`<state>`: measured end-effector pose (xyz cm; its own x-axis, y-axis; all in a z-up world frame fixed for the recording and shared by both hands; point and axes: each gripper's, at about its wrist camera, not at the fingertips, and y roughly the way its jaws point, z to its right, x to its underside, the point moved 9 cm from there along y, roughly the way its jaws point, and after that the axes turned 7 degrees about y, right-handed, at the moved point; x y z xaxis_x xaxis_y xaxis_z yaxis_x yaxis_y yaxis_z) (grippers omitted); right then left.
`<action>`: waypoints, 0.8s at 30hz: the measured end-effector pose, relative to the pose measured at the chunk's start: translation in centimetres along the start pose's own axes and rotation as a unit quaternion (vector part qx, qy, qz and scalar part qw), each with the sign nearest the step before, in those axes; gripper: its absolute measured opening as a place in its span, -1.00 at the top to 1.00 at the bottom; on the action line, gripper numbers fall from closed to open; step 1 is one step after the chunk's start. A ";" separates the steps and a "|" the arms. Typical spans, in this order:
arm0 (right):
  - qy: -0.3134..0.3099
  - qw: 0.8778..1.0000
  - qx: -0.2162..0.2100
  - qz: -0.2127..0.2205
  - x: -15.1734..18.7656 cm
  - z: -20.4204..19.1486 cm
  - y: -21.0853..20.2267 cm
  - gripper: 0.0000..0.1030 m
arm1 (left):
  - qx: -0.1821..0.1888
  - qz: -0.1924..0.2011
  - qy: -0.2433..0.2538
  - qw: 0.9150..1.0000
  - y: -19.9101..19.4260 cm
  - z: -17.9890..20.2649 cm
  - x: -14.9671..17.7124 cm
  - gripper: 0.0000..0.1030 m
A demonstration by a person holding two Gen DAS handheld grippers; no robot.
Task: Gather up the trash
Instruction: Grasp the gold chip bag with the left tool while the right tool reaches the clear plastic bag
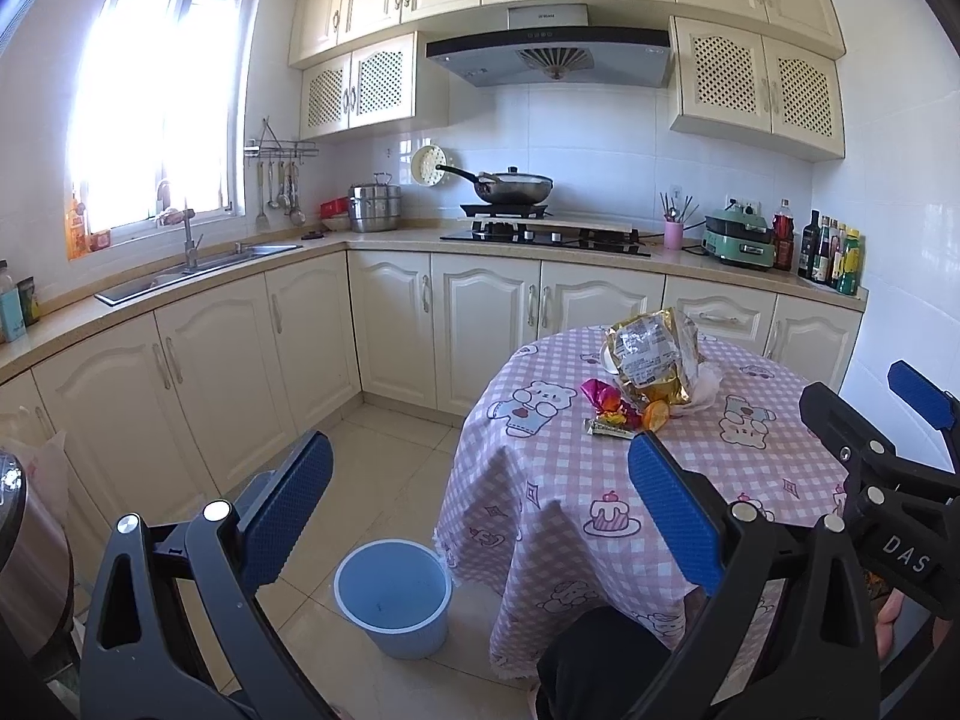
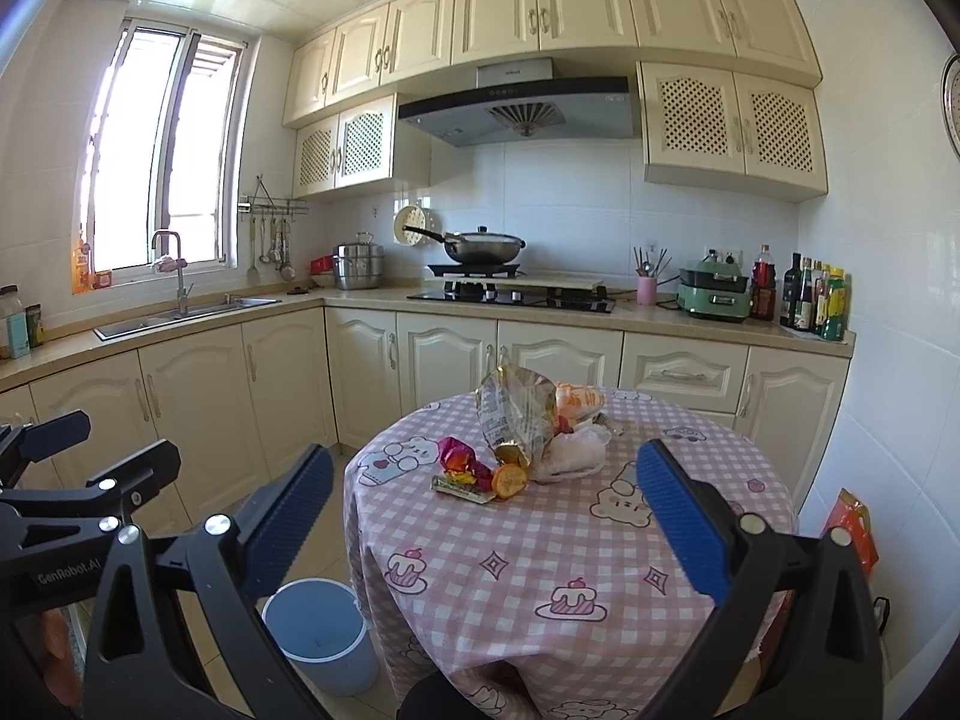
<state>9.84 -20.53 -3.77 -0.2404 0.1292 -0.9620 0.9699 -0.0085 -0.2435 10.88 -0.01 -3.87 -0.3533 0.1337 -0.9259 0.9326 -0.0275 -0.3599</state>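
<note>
A heap of trash lies on the round table [image 1: 600, 480] [image 2: 540, 552] with the pink checked cloth: a big gold and clear snack bag [image 1: 654, 354] [image 2: 516, 414], a magenta foil wrapper [image 1: 603, 397] [image 2: 459, 457], an orange peel [image 1: 654, 414] [image 2: 510, 480], a small flat wrapper [image 1: 609, 429] [image 2: 462, 487] and crumpled white paper [image 2: 570, 456]. A blue bin [image 1: 393, 597] [image 2: 321, 633] stands empty on the floor left of the table. My left gripper [image 1: 474, 480] is open above the floor and table edge. My right gripper [image 2: 486, 498] is open, short of the trash.
Cream cabinets and a counter run along the far and left walls, with a sink [image 1: 198, 270], a hob with a wok [image 1: 516, 186], a green cooker [image 1: 741, 237] and bottles [image 1: 834, 252]. An orange bag [image 2: 852, 525] sits by the right wall. Tiled floor lies between bin and cabinets.
</note>
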 end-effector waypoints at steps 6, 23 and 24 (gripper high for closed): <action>0.015 1.000 0.012 -0.021 0.4 1.8 2.7 -0.91 | 0.005 -0.024 0.007 1.000 2.6 0.7 -0.1 -0.85; 0.100 0.985 0.116 -0.082 1.7 14.2 14.6 -0.91 | 0.118 -0.085 0.047 0.988 16.1 13.1 -4.3 -0.85; 0.105 0.983 0.121 -0.087 1.9 15.1 15.3 -0.91 | 0.126 -0.087 0.054 0.987 17.0 14.2 -4.5 -0.85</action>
<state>23.63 -35.36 -11.16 -0.3631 0.3522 -0.8626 0.8708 -0.2010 -0.4486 27.26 -15.14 -7.44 -0.4839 0.2634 -0.8345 0.8059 -0.2375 -0.5423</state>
